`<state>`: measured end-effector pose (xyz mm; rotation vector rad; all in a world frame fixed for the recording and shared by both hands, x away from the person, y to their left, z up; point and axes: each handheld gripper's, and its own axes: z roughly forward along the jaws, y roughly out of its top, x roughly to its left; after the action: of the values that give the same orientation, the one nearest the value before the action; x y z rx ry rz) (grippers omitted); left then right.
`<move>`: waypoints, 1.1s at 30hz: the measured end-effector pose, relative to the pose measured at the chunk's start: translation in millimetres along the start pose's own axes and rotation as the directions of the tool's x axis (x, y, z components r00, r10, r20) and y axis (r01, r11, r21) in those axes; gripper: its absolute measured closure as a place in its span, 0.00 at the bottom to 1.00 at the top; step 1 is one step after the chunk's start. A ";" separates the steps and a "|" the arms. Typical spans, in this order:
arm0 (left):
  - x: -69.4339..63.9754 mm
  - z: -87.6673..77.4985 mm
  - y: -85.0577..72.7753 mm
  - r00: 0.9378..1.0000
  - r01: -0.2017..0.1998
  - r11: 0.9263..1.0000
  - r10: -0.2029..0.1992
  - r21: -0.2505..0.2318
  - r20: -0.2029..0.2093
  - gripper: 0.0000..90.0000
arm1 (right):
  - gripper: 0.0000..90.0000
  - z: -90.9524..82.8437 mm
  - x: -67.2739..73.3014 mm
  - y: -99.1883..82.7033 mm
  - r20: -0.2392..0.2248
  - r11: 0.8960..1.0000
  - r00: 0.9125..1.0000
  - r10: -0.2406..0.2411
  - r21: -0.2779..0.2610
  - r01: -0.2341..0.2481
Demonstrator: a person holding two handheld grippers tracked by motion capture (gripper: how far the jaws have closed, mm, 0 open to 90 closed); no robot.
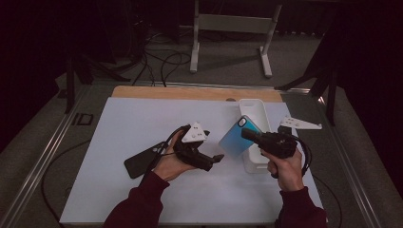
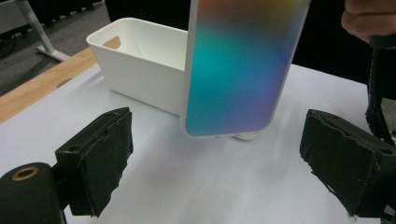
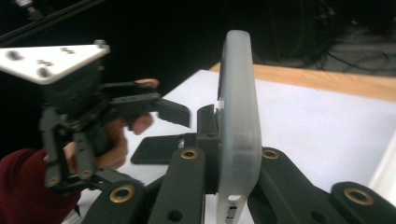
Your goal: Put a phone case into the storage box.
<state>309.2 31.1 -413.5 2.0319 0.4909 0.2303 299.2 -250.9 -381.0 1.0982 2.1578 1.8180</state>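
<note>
A phone case (image 1: pixel 236 137) with a blue-green iridescent back hangs tilted above the white mat (image 1: pixel 142 118), just left of the white bin. My right gripper (image 1: pixel 245 135) is shut on its upper end. In the right gripper view the case (image 3: pixel 239 116) stands edge-on between the jaws of the right gripper (image 3: pixel 235 140). My left gripper (image 1: pixel 214 148) points at the case from the left, open, a short way off. In the left gripper view the case (image 2: pixel 238 70) hangs ahead of the wide-apart pads (image 2: pixel 105 154) of the left gripper (image 2: pixel 219 128), touching neither.
A white bin (image 1: pixel 256 111) stands on the mat's right side, with its open top (image 2: pixel 140 42) behind the case. A black phone (image 1: pixel 141 162) lies flat beside the left hand. A wooden strip (image 1: pixel 190 92) runs along the far edge; cables and a white frame (image 1: pixel 233 23) lie beyond.
</note>
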 end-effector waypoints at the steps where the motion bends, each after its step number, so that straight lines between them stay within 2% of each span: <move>1: -0.2 0.7 -0.1 1.000 -0.002 1.000 0.002 0.002 0.002 0.11 | 0.97 -0.2 1.6 0.4 -0.003 1.000 1.000 -0.008 0.000 0.008; 7: -0.3 3.6 -0.6 1.000 -0.001 1.000 0.001 0.003 0.030 0.16 | 0.97 1.6 10.3 2.8 -0.073 0.998 0.995 -0.063 0.006 0.064; 9: -0.1 4.0 -0.8 0.999 -0.002 1.000 0.002 0.001 0.052 0.17 | 0.97 3.5 12.8 3.1 -0.089 0.997 0.993 -0.078 0.014 0.080; 12: -0.8 4.9 -1.1 0.998 -0.010 1.000 0.009 0.003 0.067 0.22 | 0.97 6.4 15.7 3.1 -0.128 0.996 0.988 -0.085 0.015 0.088; 14: -0.8 5.6 -1.4 0.997 -0.009 1.000 0.009 0.004 0.072 0.25 | 0.97 6.9 16.3 3.1 -0.137 0.996 0.987 -0.088 0.014 0.090; 15: -0.5 6.0 -2.1 0.995 -0.007 1.000 0.007 0.006 0.096 0.25 | 0.97 7.8 17.5 3.4 -0.153 0.995 0.984 -0.092 0.016 0.096; 16: -0.5 6.0 -2.1 0.995 -0.007 1.000 0.007 0.006 0.096 0.28 | 0.97 7.8 17.5 3.4 -0.153 0.995 0.984 -0.092 0.016 0.096; 17: -0.5 6.0 -3.1 0.992 0.007 1.000 -0.006 -0.008 0.124 0.28 | 0.97 8.8 19.4 3.8 -0.174 0.993 0.979 -0.109 0.023 0.115; 18: -0.7 6.1 -3.3 0.992 0.007 1.000 -0.005 -0.009 0.129 0.32 | 0.97 9.5 21.6 4.2 -0.188 0.992 0.975 -0.121 0.024 0.127; 20: -1.2 6.2 -3.5 0.990 0.008 1.000 -0.006 -0.012 0.139 0.36 | 0.97 9.4 22.0 4.4 -0.193 0.992 0.974 -0.121 0.024 0.128; 21: -2.3 6.3 -3.6 0.987 0.001 1.000 0.001 -0.016 0.158 0.36 | 0.97 9.5 22.2 4.6 -0.194 0.991 0.973 -0.127 0.021 0.134; 23: -3.5 6.7 -3.5 0.983 -0.003 1.000 0.006 -0.016 0.181 0.45 | 0.97 9.0 22.1 4.4 -0.205 0.990 0.970 -0.132 0.020 0.139; 25: -3.4 6.9 -4.1 0.982 -0.006 1.000 0.009 -0.015 0.188 0.47 | 0.97 8.7 21.8 4.2 -0.209 0.989 0.968 -0.136 0.023 0.144; 26: -2.9 6.6 -4.5 0.981 -0.006 1.000 0.009 -0.015 0.194 0.51 | 0.97 7.5 21.4 3.9 -0.209 0.989 0.968 -0.141 0.025 0.149; 31: -3.8 5.1 -5.5 0.977 -0.027 0.999 0.030 -0.020 0.212 0.64 | 0.95 3.4 15.6 4.0 -0.198 0.989 0.971 -0.137 0.021 0.144; 33: -3.8 5.9 -6.2 0.976 -0.030 0.999 0.032 -0.013 0.213 0.70 | 0.89 3.0 14.5 3.6 -0.192 0.989 0.972 -0.138 0.018 0.144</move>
<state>306.4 27.5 -421.7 2.0273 0.3233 0.0314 291.8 -240.0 -373.5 0.7810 2.3100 1.9004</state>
